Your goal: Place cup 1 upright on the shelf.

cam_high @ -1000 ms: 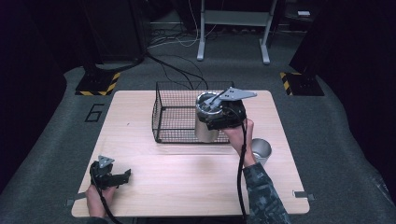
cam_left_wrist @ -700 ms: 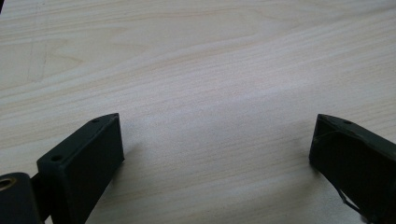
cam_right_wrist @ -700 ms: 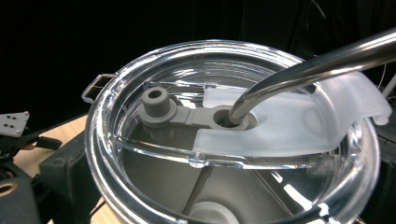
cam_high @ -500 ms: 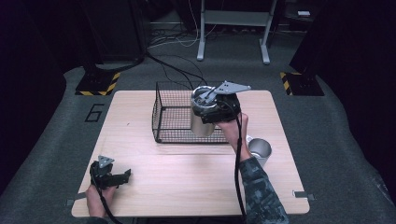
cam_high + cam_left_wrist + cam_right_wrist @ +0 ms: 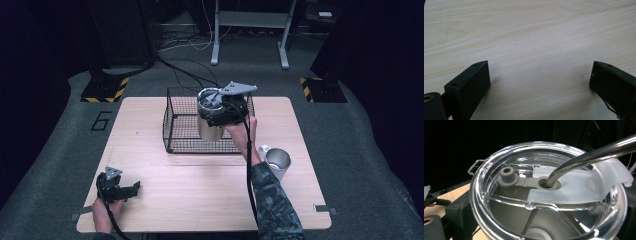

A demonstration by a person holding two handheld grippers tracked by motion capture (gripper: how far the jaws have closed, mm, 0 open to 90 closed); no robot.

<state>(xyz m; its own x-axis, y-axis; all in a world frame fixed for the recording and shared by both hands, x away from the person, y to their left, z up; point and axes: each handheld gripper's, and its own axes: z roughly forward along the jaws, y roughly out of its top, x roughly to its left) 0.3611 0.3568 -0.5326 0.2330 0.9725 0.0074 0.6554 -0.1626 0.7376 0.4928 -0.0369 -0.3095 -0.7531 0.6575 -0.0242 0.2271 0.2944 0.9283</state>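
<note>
A dark room with grey carpet surrounds a pale wooden worktop (image 5: 200,200), with black stands and yellow-and-black striped bases on the floor behind it. On the worktop there is one black wire basket (image 5: 182,125) and one steel mug (image 5: 276,161) near the right edge. There is one steel tumbler (image 5: 210,125), held up at the basket's right end; whether it is inside the basket or over its rim is hard to tell from above. Its clear lid (image 5: 544,195) carries one metal straw (image 5: 586,155) through a grey grommet, with one frosted slider tab beside it. There are two hand-held grippers. The right hand-held gripper (image 5: 225,111) clasps the tumbler near its top, and its jaws are mostly hidden behind the lid in its own view. The left hand-held gripper (image 5: 131,189) rests at the worktop's front left corner with its jaws spread wide over bare wood, holding nothing. The tumbler's bottom is cut off in the right gripper view.
</note>
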